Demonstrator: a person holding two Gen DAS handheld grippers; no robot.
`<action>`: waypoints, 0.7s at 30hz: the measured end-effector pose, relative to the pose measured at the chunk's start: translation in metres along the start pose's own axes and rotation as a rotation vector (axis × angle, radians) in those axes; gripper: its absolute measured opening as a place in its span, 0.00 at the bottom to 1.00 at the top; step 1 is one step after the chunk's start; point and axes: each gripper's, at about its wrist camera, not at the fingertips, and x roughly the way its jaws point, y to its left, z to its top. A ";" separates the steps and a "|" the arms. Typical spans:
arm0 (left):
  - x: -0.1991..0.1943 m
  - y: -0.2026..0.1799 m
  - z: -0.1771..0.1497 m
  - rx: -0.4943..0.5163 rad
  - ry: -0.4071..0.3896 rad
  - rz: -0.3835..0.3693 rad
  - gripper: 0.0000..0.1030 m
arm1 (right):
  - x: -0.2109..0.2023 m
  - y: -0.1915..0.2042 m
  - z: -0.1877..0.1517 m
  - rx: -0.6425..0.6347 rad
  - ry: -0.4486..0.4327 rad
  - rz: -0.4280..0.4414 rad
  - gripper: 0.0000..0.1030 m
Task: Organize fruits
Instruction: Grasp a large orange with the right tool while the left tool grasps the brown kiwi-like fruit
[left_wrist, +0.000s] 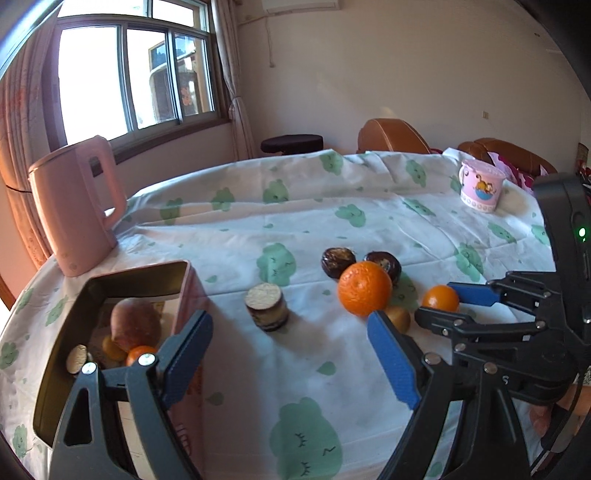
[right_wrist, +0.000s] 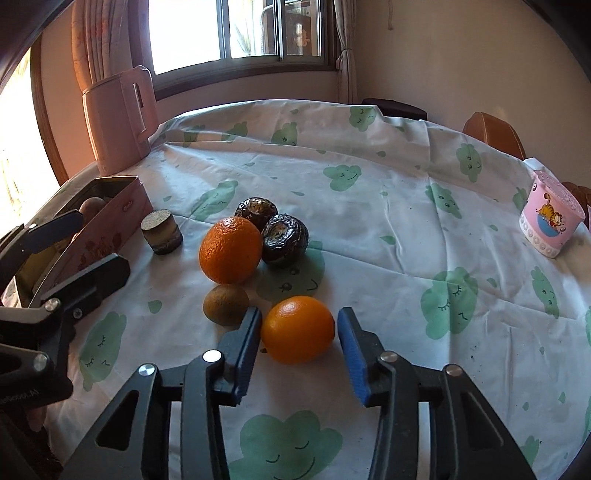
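On the cloud-print cloth lie a large orange (left_wrist: 365, 288) (right_wrist: 231, 249), a kiwi (right_wrist: 226, 304) and two dark wrinkled fruits (right_wrist: 255, 212) (right_wrist: 285, 238). A short brown cylinder piece (left_wrist: 266, 306) stands alone. My right gripper (right_wrist: 300, 316) is shut on a small orange (right_wrist: 298, 329) that rests on the cloth, both pads against its sides. The left gripper (left_wrist: 287, 330) is open and empty beside the pink tin (left_wrist: 186, 291). That tin holds an apple (left_wrist: 135, 323) and smaller fruits.
A pink kettle (left_wrist: 74, 206) stands behind the tin at the table's far left. At the far right sits a pink cartoon cup (right_wrist: 550, 218). Brown chairs (left_wrist: 391, 136) and a dark stool (left_wrist: 291, 143) stand beyond the table's far edge.
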 end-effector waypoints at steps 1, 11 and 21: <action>0.002 -0.003 0.000 0.007 0.007 -0.008 0.85 | -0.001 0.000 0.000 0.001 -0.003 0.002 0.40; 0.017 -0.031 0.004 0.028 0.075 -0.117 0.74 | -0.028 -0.024 -0.005 0.085 -0.118 -0.113 0.40; 0.050 -0.050 0.005 -0.006 0.199 -0.194 0.50 | -0.027 -0.037 -0.005 0.138 -0.120 -0.085 0.40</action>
